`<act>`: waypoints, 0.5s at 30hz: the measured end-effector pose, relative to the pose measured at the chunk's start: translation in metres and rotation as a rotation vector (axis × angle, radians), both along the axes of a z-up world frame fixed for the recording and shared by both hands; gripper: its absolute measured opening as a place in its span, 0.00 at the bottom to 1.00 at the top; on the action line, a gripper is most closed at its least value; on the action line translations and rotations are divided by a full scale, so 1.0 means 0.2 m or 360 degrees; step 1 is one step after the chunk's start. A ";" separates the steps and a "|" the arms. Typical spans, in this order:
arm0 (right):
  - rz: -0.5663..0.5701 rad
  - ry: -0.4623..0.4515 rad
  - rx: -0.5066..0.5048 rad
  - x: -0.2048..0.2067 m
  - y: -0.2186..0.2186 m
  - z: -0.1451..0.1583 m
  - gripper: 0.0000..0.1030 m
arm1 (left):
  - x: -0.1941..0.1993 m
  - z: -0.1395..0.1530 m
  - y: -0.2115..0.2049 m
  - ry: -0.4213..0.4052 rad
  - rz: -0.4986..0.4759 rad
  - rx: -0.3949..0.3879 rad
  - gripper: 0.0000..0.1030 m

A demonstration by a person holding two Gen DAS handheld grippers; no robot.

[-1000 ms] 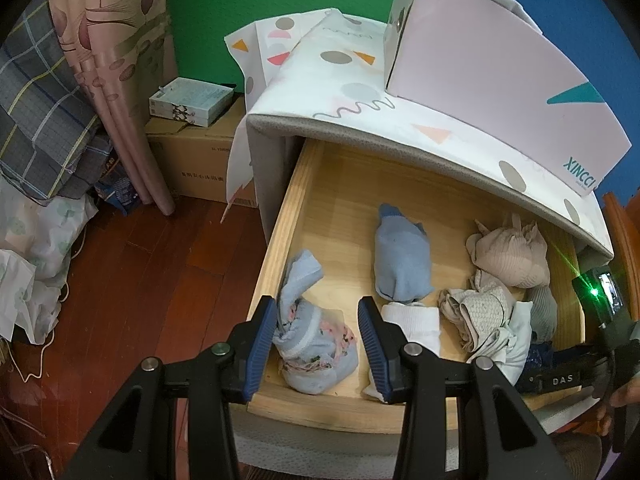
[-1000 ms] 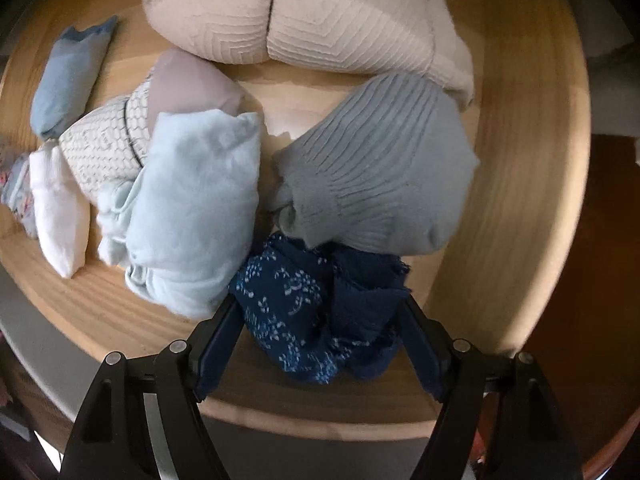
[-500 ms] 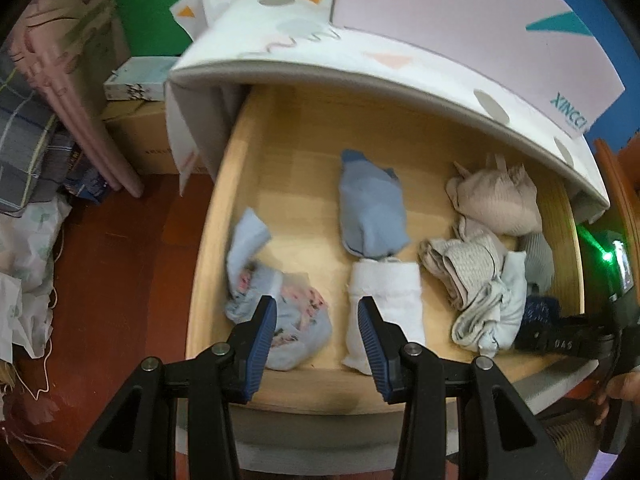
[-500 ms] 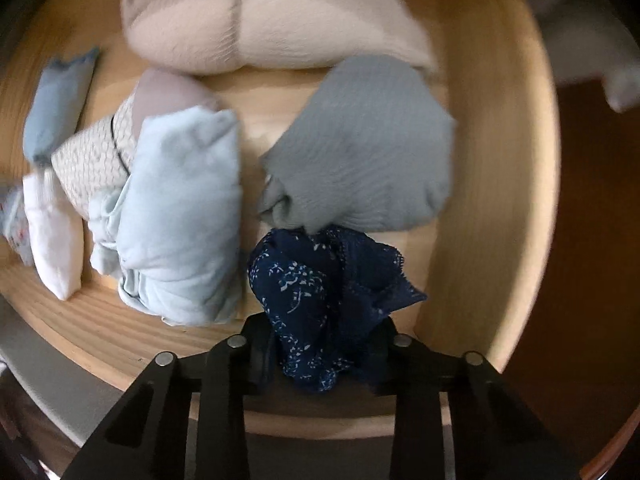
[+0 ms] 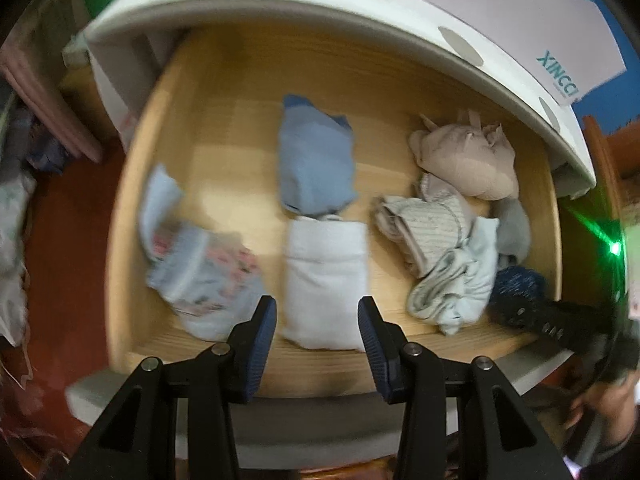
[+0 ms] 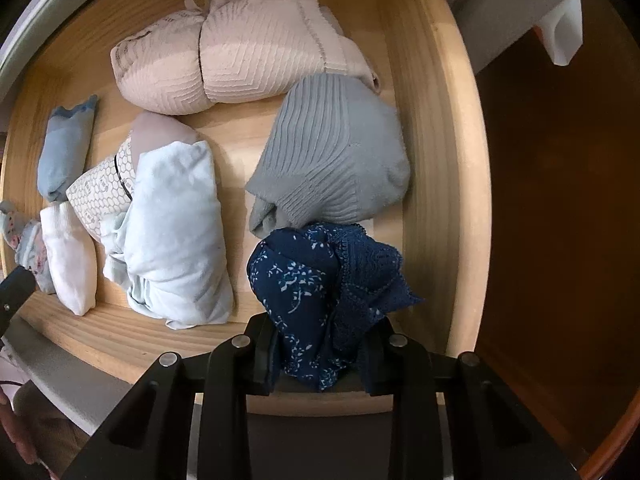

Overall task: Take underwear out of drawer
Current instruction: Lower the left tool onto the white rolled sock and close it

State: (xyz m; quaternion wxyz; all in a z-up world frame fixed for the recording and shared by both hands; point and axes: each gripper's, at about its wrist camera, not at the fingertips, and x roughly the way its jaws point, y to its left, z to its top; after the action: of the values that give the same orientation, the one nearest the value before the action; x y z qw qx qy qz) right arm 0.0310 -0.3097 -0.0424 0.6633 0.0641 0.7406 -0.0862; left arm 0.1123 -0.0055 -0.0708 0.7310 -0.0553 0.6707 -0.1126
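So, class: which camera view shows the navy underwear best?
The right wrist view: the navy underwear fills the foreground, print and lace sharp, clamped in the right gripper. The left wrist view shows only a blurred dark lump at the drawer's right edge.

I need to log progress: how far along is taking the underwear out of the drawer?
Done: the drawer stands open. In hand: the right tool is shut on the navy lace underwear. Left: the open left tool hangs over the white fold, and the other folded pieces remain inside.
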 end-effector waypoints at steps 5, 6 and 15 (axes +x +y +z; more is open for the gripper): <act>0.0016 -0.0004 0.0003 0.04 0.06 -0.06 0.26 | 0.05 -0.05 -0.07 0.0078 0.0040 0.0010 0.42; 0.0016 -0.0004 0.0008 0.04 0.07 -0.07 0.26 | 0.06 -0.07 -0.09 0.0117 0.0025 0.0003 0.42; 0.0024 0.0006 0.0054 0.05 0.09 -0.16 0.26 | 0.13 -0.18 -0.17 0.0182 0.0032 0.0174 0.55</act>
State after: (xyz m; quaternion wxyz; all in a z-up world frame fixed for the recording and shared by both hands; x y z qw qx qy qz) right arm 0.0400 -0.2914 -0.0753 0.6612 0.0698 0.7438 -0.0687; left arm 0.1380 -0.0386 -0.1060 0.6946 -0.0285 0.7159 -0.0651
